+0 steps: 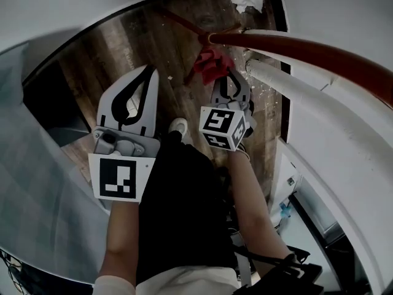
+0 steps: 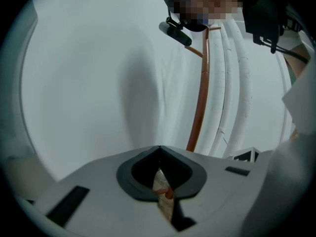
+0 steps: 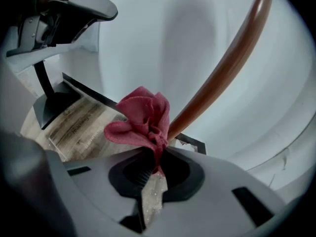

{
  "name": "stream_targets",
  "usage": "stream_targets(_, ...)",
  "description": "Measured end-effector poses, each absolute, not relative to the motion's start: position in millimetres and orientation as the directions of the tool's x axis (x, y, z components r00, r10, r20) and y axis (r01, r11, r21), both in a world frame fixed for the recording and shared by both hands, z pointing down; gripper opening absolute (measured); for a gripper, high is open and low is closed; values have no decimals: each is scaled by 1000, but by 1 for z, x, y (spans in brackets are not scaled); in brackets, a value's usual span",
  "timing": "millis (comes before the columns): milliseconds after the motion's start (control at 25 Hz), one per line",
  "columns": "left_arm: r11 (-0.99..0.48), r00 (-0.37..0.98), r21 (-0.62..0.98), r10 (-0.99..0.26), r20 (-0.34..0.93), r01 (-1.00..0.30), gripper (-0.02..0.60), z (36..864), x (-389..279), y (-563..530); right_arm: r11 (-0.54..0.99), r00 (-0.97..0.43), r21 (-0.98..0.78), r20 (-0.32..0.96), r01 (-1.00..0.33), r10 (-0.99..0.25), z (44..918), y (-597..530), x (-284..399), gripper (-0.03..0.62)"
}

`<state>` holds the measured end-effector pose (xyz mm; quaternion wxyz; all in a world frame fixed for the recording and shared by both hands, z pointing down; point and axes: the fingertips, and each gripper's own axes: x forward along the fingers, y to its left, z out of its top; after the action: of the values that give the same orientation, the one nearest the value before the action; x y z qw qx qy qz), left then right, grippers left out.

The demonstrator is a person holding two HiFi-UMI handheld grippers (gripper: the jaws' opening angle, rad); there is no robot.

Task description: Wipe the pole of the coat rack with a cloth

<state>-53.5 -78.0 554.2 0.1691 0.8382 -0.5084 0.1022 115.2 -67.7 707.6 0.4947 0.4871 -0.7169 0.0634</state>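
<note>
Head view: right gripper (image 1: 228, 82) held the red cloth (image 1: 212, 63) against the pole (image 1: 295, 45); wiping judged in hand. Left gripper view: left gripper (image 2: 159, 149) closed, empty. Right gripper view: jaws clamped on cloth; next move likely a slide along the pole.

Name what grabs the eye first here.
The red cloth, bunched and pinched in the right gripper, sits right against the reddish-brown pole, low near the wood floor. In the head view that pole sweeps across the upper right beside white pipes. The left gripper hangs at the left, jaws together, holding nothing.
</note>
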Motion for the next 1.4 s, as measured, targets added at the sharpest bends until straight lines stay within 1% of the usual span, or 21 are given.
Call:
stream_targets(520, -425, 461, 182, -834, 303, -887, 12, 451, -50, -62, 430, -36, 403, 694, -808, -719, 559, -46, 115, 48)
stream_targets(840, -439, 472, 179, -843, 258, -881, 12, 382, -34, -50, 345, -7, 443, 606, -827, -795, 454, -38, 128, 48)
stream_targets(1040, -475, 493, 130, -843, 215, -870, 12, 337, -20, -42, 276, -2, 439, 530, -855, -848, 386, -32, 132, 48)
stream_targets(1160, -465, 485, 138, -851, 201, -874, 12, 317, -17, -41, 273, -7, 465, 498, -842, -867, 362, -33, 131, 48)
stream_targets(1280, -486, 501, 120, -842, 200, -865, 12, 300, -10, -43, 254, -1, 469, 474, -846, -881, 340, -35, 137, 48)
stream_targets(1400, -500, 511, 106, -843, 168, -859, 12, 277, -5, -47, 227, 2, 466, 442, -855, -897, 316, -37, 139, 48)
